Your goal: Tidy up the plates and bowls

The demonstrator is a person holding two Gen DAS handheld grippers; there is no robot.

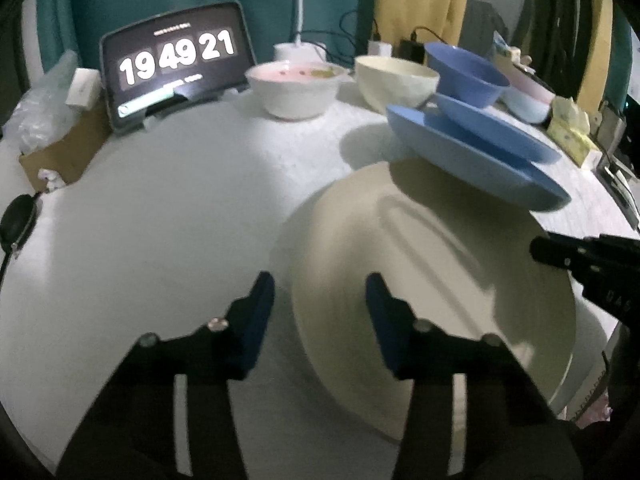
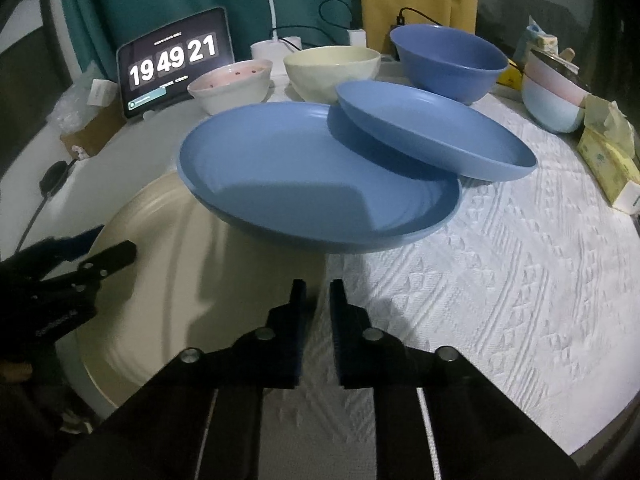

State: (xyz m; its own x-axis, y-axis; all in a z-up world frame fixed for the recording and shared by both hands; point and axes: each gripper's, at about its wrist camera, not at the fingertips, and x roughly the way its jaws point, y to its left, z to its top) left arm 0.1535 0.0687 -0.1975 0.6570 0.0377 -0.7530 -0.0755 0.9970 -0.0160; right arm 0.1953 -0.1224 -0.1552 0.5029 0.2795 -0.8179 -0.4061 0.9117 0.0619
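Note:
A large cream plate (image 1: 436, 292) lies on the white table, also in the right wrist view (image 2: 172, 280). A large blue plate (image 2: 316, 180) rests partly on its far edge, and a smaller blue plate (image 2: 432, 132) leans on that one. Behind stand a pink-white bowl (image 2: 232, 86), a cream bowl (image 2: 332, 70) and a blue bowl (image 2: 448, 60). My left gripper (image 1: 320, 292) is open over the cream plate's left rim, holding nothing. My right gripper (image 2: 318, 292) is nearly closed and empty, just above the cream plate's right edge.
A tablet clock (image 1: 176, 64) stands at the back left beside a cardboard box (image 1: 60, 160). Stacked pastel bowls (image 2: 552, 96) and yellow tissue packs (image 2: 608, 160) sit at the right. A textured white cloth (image 2: 500, 280) covers the table's right half. Cables run behind.

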